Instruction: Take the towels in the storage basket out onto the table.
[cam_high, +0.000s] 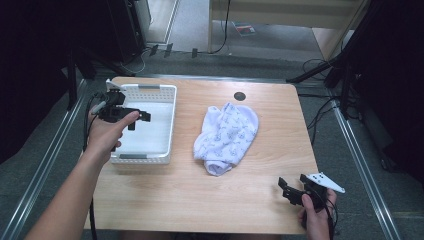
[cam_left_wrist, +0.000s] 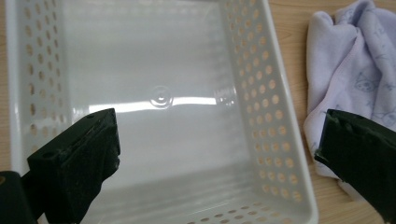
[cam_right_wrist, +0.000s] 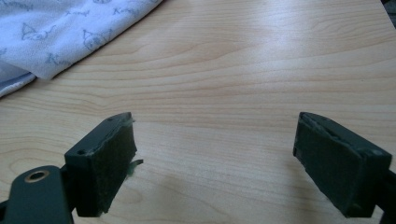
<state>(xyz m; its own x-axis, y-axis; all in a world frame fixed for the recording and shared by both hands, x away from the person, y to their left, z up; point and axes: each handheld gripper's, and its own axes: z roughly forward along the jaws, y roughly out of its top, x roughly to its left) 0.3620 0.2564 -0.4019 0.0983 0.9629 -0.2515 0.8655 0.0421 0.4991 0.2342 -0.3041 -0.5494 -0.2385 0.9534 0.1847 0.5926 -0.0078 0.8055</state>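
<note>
Over the basket (cam_high: 165, 125), left claw (cam_high: 139, 118) gapes wide, empty.

Light wooden table (cam_high: 200, 200) with rounded corners, a round black grommet (cam_high: 239, 96) near its far edge. Grey carpeted floor (cam_high: 45, 165) on all sides, metal rails (cam_high: 357, 150) running along both sides of the table; black cables (cam_high: 320, 107) trail off the far right corner. Pale wooden furniture (cam_high: 280, 15) stands beyond; dark curtains (cam_high: 30, 60) flank left and right.
</note>
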